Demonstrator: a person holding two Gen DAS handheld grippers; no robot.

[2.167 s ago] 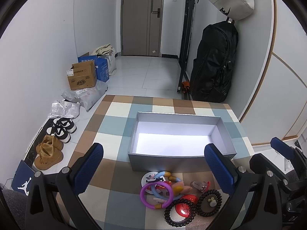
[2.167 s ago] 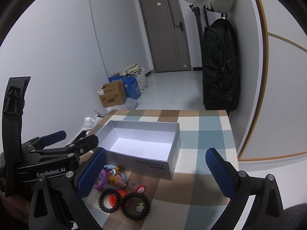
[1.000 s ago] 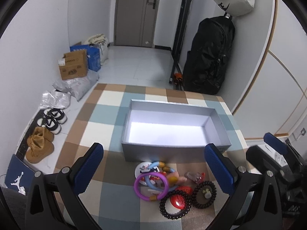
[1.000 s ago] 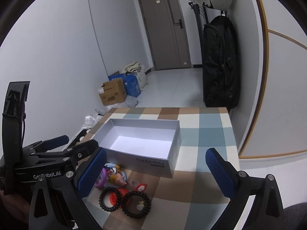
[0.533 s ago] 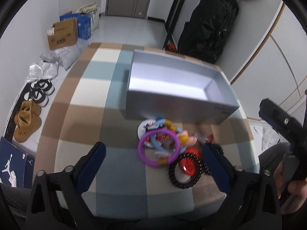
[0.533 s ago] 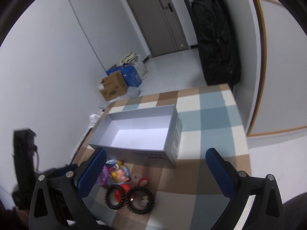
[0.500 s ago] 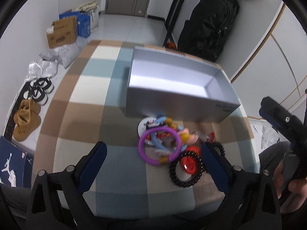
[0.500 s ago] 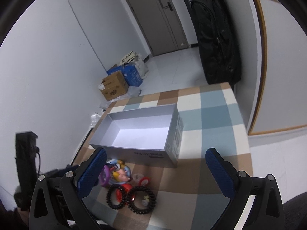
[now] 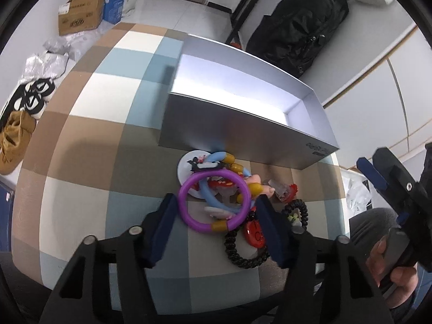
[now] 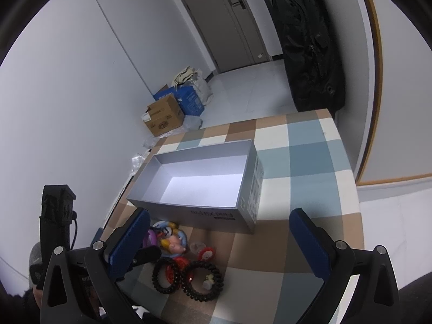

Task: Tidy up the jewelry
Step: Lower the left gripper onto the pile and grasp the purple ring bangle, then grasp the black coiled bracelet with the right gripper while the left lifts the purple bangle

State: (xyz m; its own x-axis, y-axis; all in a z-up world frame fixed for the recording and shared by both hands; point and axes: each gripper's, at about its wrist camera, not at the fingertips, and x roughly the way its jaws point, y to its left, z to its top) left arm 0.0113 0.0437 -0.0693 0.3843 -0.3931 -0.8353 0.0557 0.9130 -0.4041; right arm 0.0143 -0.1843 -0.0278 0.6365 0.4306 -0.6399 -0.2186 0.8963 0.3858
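A pile of jewelry lies on the checked tablecloth in front of an empty grey box. A purple bangle lies on top, with a blue bangle, a white disc and black spiral hair ties around it. My left gripper is low over the pile, its two blue fingers on either side of the purple bangle, a small gap on each side. My right gripper is wide open and empty, above the table to the right of the pile. The box also shows there.
A black backpack hangs by the wall behind the table. Cardboard boxes and shoes lie on the floor to the left. The table's near edge runs just below the pile.
My left gripper has dropped down onto the pile and its fingers have narrowed around the purple bangle. My right gripper has stayed open and shifted only slightly.
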